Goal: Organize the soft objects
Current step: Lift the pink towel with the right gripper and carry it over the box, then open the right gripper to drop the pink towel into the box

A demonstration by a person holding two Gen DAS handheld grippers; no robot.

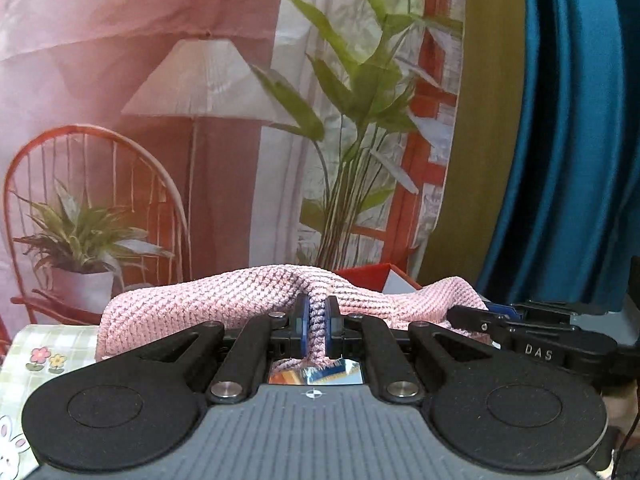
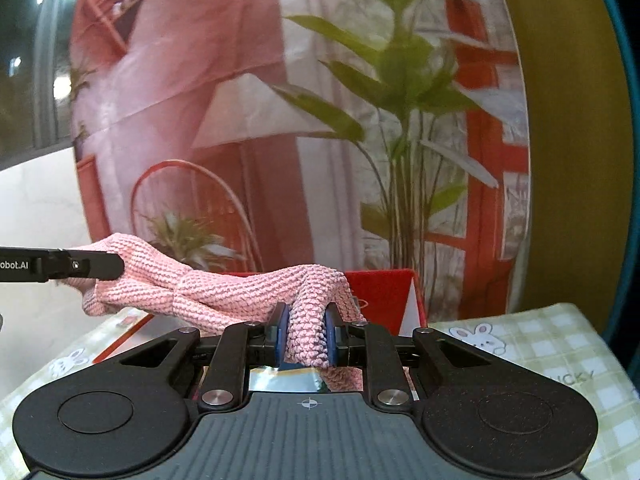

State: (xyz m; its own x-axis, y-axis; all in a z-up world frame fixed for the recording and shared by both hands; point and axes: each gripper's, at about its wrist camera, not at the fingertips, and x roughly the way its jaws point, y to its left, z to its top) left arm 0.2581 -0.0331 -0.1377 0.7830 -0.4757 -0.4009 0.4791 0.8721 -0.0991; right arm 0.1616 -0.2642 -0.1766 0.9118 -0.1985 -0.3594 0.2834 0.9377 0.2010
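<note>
Item: pink knitted cloth (image 1: pixel 224 300); we hold it clamped in left gripper (image 1: pixel 316 330) and right gripper (image 2: pixel 306 338), above red box (image 2: pixel 384 296).

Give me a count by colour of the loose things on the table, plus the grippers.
Pink: 1, knitted cloth, pinched by both grippers
Red: 1, box behind the cloth
Black: 2, left gripper and right gripper
Total: 4

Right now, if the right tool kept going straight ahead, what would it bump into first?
The right tool, shut on the pink knitted cloth, points at the red box just behind. It would probably meet that first, then the printed backdrop; depth is uncertain.
</note>
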